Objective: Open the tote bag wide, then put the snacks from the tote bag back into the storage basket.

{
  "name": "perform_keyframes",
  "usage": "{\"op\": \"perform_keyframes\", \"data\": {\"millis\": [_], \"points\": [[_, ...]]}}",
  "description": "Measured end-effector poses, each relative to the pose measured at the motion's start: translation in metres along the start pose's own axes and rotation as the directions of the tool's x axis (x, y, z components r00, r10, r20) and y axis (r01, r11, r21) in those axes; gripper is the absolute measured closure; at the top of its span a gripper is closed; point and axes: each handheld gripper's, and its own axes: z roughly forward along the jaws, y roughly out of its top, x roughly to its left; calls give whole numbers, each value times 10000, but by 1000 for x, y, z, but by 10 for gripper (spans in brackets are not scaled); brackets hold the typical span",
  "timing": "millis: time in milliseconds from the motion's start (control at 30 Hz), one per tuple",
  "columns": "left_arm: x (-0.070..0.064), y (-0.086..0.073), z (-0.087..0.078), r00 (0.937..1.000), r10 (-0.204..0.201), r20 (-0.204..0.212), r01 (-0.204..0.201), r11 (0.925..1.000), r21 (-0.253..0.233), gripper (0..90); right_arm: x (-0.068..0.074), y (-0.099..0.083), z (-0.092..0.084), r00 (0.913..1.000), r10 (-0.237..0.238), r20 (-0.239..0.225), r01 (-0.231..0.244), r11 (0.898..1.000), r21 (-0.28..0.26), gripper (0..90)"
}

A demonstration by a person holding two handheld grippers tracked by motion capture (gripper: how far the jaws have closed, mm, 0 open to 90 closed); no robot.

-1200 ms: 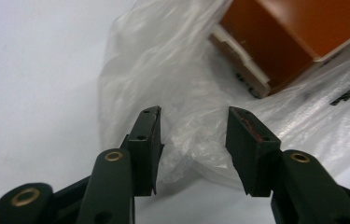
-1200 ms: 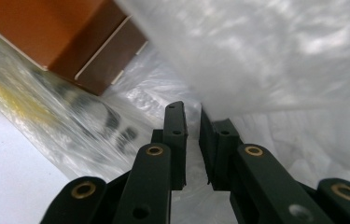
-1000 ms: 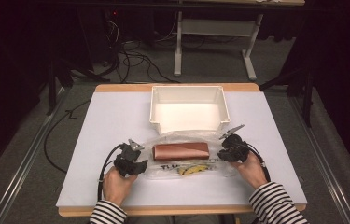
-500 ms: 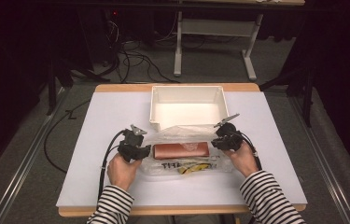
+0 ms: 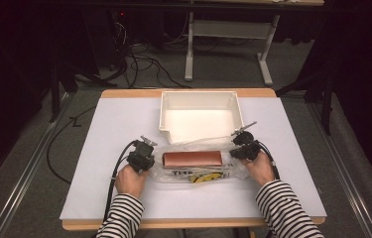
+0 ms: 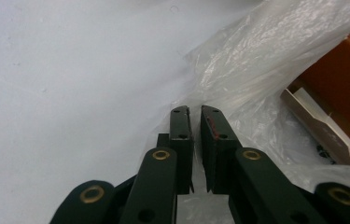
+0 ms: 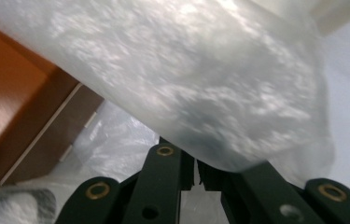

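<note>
You have both grippers, left (image 5: 144, 154) and right (image 5: 241, 147), closing and pinched on the ends of the thin, soft, slippery clear plastic bag (image 5: 183, 172) just before the white rectangular plastic tray (image 5: 199, 97), so lift evenly; its brown box (image 5: 192, 158) adds weight.

White tray (image 5: 198, 99): open-topped, rectangular, at the far middle of the counter, empty inside.
Counter (image 5: 282, 208): wooden edge showing at the near and far sides, covered by a white sheet (image 5: 109, 129) that stops short of the far edge.
Floor (image 5: 34, 163): grey, around the counter.
Black cables (image 5: 144, 64): loose tangle on the floor beyond the counter, far left; one more cable (image 5: 54, 148) curves along the floor left of the counter.
White frame legs (image 5: 189, 49): two uprights with feet, joined by a crossbar, on the floor behind the tray.
Metal rails (image 5: 17, 198): run along the floor at both sides.
</note>
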Motion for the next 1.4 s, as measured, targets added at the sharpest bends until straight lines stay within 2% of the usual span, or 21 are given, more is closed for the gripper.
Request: {"op": "perform_keyframes", "data": {"millis": [33,133,200,300,500,633,800,933,1033,1233,1400], "points": [[0,0,-1,10000,-74,20,74,10000,4,809,0,-1,-1,10000,-25,8,25,10000,49,876],[1,-3,-12,9991,-261,324,276,9985,-465,685,5,-2,-5,9993,-351,100,350,9993,101,817],[3,-7,-22,9970,-431,649,481,9958,-778,638,6,-3,-10,9991,-409,-98,408,9991,-102,797],[3,-13,-35,9949,-389,932,490,9928,-1091,582,7,-6,-20,9983,-413,-415,394,9982,-462,769],[-3,-25,-47,9946,-262,1007,393,9906,-1309,506,10,-12,-33,9918,-989,-812,906,9908,-1007,700],[-4,-30,-47,9940,-331,1041,463,9907,-1276,489,10,-15,-39,9867,-1129,-1171,970,9863,-1337,649],[-6,-32,-43,9940,-344,1035,471,9913,-1226,480,13,-15,-41,9800,-1433,-1378,1212,9801,-1573,606],[-6,-33,-38,9937,-409,1047,534,9915,-1190,478,15,-15,-44,9759,-1502,-1582,1217,9767,-1765,580],[-6,-33,-35,9935,-425,1054,550,9914,-1189,473,17,-16,-45,9700,-2023,-1349,1739,9649,-1967,557],[-10,-32,-31,9919,-485,1175,644,9888,-1350,469,22,-12,-47,9566,-2421,-1622,2072,9565,-2055,481],[-10,-30,-27,9910,-465,1253,623,9901,-1254,471,29,-5,-50,9440,-2807,-1732,2436,9474,-2077,430]]}}
